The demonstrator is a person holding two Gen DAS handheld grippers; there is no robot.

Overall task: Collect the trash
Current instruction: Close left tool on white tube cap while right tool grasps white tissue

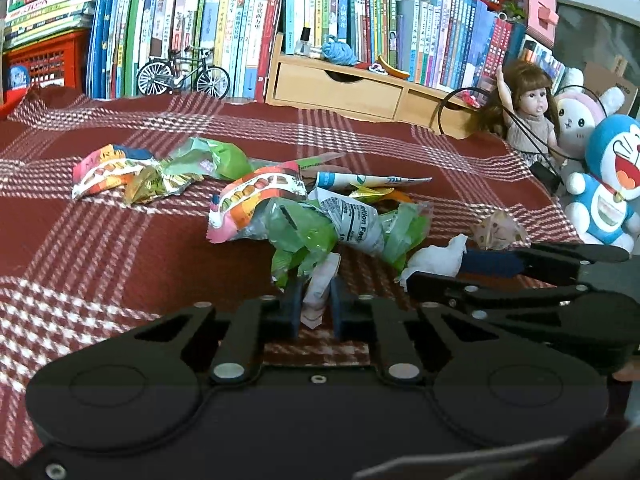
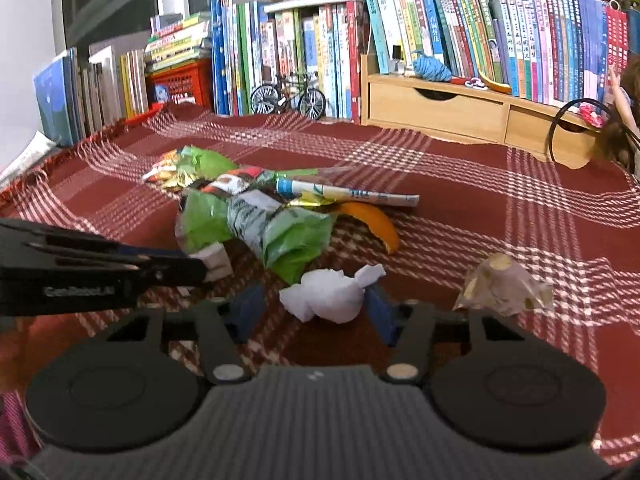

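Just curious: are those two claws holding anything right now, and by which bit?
The left gripper pinches a pale wrapper by its near end. The right gripper straddles a crumpled white tissue; no firm grip shows.

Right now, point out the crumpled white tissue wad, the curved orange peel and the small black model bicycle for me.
crumpled white tissue wad [image 2: 326, 294]: right wrist view, middle of the wad.
curved orange peel [image 2: 382, 224]: right wrist view, middle of the curve.
small black model bicycle [image 1: 183, 74]: left wrist view, on its frame.

A dark red cloth [image 2: 460, 216] with white plaid stripes covers the desk. On it lie green wrappers [image 2: 296, 240], a white tissue wad [image 2: 328, 294], an orange peel [image 2: 380, 220] and pink-orange packets [image 1: 112, 172].
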